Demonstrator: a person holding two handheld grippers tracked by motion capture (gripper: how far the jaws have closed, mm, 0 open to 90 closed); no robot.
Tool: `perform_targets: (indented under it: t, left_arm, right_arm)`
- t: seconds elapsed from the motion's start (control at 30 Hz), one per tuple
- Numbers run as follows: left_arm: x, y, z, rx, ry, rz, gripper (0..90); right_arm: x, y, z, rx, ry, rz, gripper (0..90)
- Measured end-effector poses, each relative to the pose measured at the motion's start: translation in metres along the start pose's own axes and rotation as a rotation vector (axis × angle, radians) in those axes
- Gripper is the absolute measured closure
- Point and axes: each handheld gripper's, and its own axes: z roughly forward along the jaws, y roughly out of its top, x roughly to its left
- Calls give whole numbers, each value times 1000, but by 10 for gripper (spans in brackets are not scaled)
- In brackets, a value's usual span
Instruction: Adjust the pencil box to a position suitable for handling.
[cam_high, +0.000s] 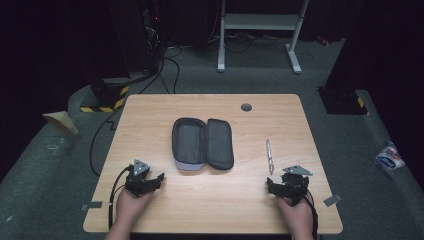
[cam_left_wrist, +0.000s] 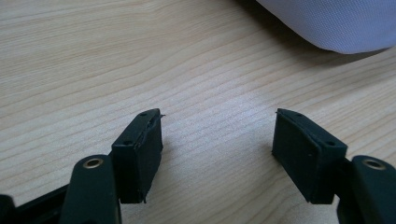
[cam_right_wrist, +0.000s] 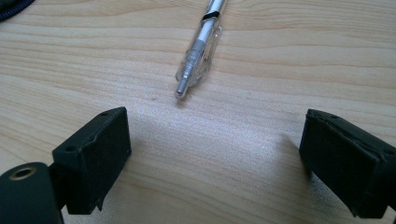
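Note:
An open dark pencil case lies flat in the middle of the wooden table, its two halves spread side by side. Its pale underside shows in the left gripper view. A clear pen lies to the right of the case; its tip points toward me in the right gripper view. My left gripper rests near the front left, open, nothing between its fingers. My right gripper rests at the front right, just short of the pen, open and empty.
A grey cable grommet is set in the table's far edge. Behind the table stand a white frame and dark equipment with cables on the grey floor. A packet lies on the floor at the right.

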Motion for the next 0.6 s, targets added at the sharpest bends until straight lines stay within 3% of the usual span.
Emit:
perform_targets:
  t: [0.6]
  left_arm:
    - [0,1,1,1,-2,-1,334]
  right_arm:
    - [1,-4,-4,0,8,-9,85]
